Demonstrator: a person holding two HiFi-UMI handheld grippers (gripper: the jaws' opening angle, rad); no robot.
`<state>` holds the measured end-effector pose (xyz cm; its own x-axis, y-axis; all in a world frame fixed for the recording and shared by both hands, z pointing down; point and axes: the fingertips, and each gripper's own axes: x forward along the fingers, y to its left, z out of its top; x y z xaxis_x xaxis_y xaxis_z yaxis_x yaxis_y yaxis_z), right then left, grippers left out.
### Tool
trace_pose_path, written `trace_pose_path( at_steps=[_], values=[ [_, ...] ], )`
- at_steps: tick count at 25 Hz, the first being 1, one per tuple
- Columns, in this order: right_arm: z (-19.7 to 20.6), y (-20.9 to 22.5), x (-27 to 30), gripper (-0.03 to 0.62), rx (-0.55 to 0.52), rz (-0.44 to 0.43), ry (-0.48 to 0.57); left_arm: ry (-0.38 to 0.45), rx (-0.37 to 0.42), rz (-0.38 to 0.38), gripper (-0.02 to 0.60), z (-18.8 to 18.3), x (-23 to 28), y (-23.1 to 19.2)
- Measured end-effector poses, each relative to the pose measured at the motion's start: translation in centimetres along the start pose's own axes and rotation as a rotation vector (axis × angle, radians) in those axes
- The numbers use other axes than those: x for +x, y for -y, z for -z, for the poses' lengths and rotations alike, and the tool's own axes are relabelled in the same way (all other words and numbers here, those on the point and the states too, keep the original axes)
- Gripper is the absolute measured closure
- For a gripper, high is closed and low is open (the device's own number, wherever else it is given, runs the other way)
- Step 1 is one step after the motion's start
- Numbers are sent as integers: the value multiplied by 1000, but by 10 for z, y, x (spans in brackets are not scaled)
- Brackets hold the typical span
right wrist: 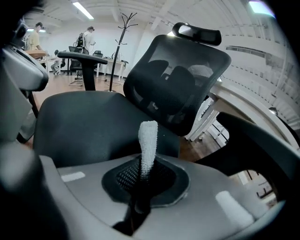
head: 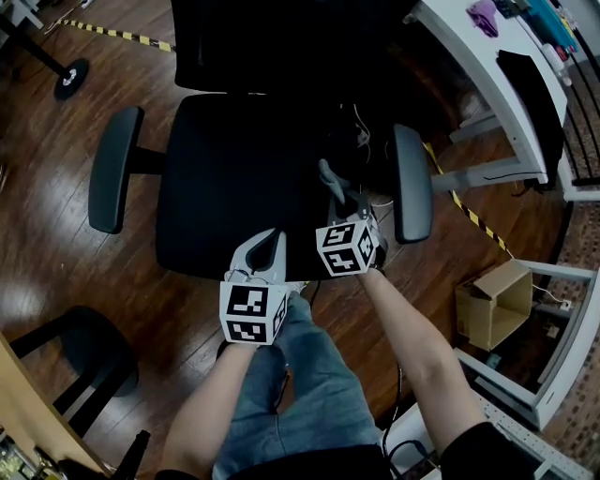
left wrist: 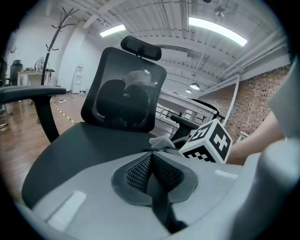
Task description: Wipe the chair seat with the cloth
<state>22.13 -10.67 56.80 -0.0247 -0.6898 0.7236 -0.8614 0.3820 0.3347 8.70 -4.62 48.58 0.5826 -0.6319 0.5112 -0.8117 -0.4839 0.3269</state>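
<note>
1. Wooden floor (head: 56, 187) surrounded the chair seat (head: 234, 187), directly ahead of both grippers.
2. Right gripper (right wrist: 146, 176) was clamped on the cloth (right wrist: 148, 140), held upright beyond its jaws, evidently ready to press down.
3. Left gripper (left wrist: 151, 164), alongside, was closed on nothing, presumably idle.

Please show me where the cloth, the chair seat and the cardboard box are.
cloth (right wrist: 148, 138): right gripper view, its upright middle.
chair seat (head: 234, 178): head view, its bare centre.
cardboard box (head: 493, 307): head view, its side wall.

Cardboard box (head: 494, 305) on wood floor (head: 56, 234), right side. White worktop (head: 469, 66) beyond; purple item (head: 484, 16) on it, possibly fabric.
</note>
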Motion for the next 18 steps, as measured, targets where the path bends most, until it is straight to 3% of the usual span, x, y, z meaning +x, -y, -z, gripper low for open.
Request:
trace_pose_path(
  at_steps=[18],
  values=[
    [77,-67,-86,588,57,4,1,-51,4,27,577,77,-46,29]
  ],
)
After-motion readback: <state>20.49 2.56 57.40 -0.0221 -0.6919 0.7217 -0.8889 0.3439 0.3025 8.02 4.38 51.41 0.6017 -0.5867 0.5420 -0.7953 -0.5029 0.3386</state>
